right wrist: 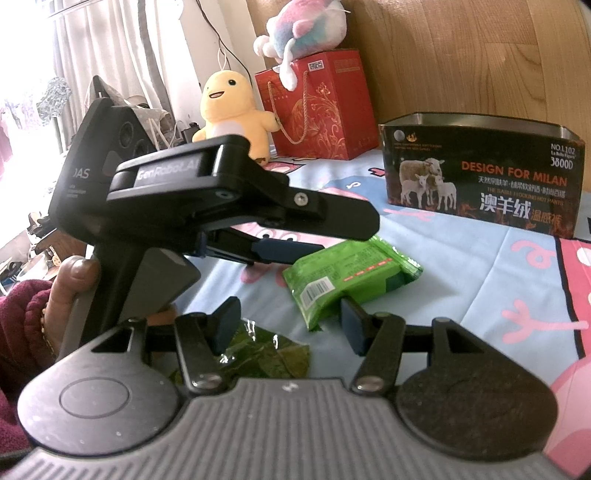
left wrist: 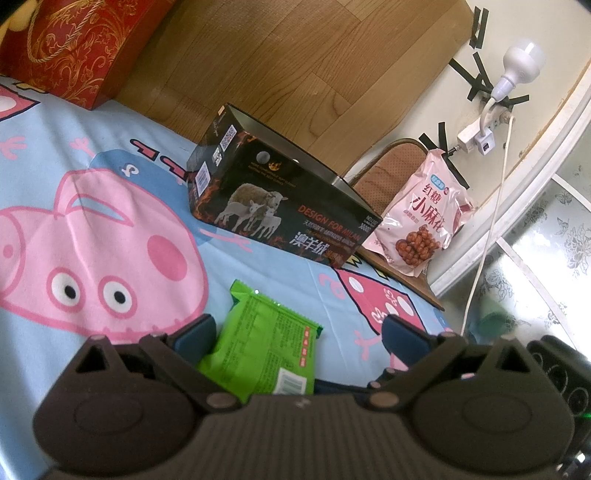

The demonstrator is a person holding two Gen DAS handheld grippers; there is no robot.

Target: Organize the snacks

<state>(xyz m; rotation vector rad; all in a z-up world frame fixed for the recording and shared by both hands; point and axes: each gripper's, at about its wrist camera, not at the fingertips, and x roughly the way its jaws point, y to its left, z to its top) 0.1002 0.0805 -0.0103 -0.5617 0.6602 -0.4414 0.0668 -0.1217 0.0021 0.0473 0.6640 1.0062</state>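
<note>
Green foil snack packet (left wrist: pixel 258 343) sat between my left gripper (left wrist: pixel 299 336) spread fingers, ungripped; right gripper (right wrist: pixel 288 325) spread, empty. Open black sheep-print box (left wrist: pixel 280 199), upper centre, looked unfilled; sorting barely begun.

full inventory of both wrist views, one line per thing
snack packet: 1, green, on the bedsheet between the left gripper's fingers
tin box: 1, black, open top, on the sheet by the wooden board
snack bag: 1, pink, on the chair beside the bed
gift bag: 1, red and gold, against the board
plush toys: 2, yellow, pastel atop the gift bag
wrapper: 1, clear-green, under the right gripper
left gripper: open
right gripper: open, empty
</note>
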